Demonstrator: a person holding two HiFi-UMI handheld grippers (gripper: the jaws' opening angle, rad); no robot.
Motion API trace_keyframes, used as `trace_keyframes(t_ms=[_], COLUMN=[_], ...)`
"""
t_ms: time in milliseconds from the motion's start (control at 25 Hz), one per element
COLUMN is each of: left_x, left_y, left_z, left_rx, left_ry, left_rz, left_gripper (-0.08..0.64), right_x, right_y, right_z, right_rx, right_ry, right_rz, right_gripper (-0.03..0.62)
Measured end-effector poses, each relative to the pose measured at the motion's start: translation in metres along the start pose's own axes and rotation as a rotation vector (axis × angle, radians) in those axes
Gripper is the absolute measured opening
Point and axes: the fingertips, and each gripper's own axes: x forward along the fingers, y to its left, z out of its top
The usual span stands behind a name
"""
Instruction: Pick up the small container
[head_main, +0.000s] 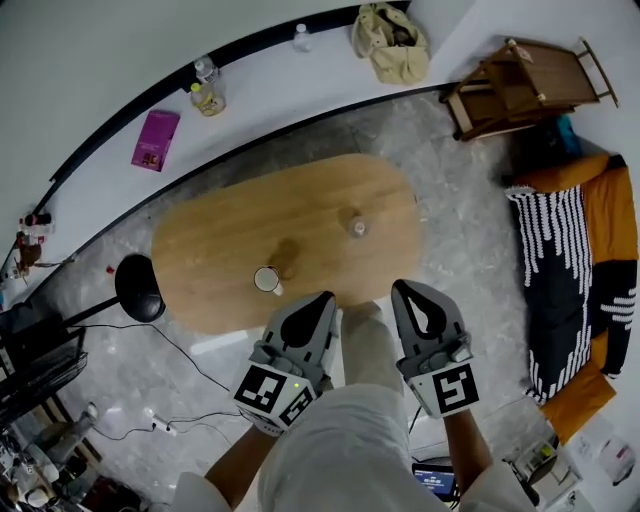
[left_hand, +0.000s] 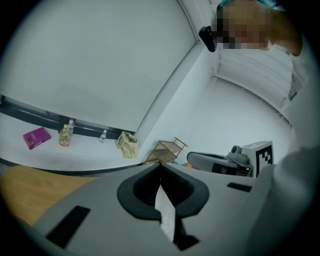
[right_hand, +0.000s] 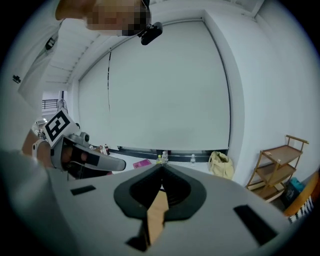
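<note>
one small container (head_main: 359, 227), one cup (head_main: 267, 279), one table (head_main: 250, 215)
container upright; left gripper (head_main: 324, 297) and right gripper (head_main: 402, 288) both pressed together, empty

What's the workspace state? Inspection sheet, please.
Surface: oval wooden table, light grain.
Job's things: small container on the table's right half, untouched.
Clutter: white mug near the table's front edge.
Tongs: left tongs and right tongs both shut, empty, at the front edge, short of the container.
Cables: black cable on the floor left of the table.
Surroundings: bottles, magenta booklet, beige bag on wall ledge; wooden shelf; striped sofa.
</note>
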Motion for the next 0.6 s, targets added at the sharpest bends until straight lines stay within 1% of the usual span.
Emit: trace_keyframes(t_ms=[240,440,600], left_x=[0.031,0.048,0.052], left_y=[0.032,0.060,0.075], left_z=[-0.016,-0.041,-0.056], left_rx=[-0.043,-0.096,-0.111], left_ry=[-0.018,-0.021,-0.014], left_rz=[0.047,0.101,0.134], left_gripper=[0.020,0.020,0.018], right_x=[0.039,0.058,0.075], right_y=[-0.004,-0.016,-0.020], right_z=[-0.032,-0.068,-0.095], right_rx=[-0.009,-0.009,-0.019], right_ry=[0.035,0.120,0.158], right_rz=[0.052,0.084,0.125], right_gripper=[0.009,0.009,0.009])
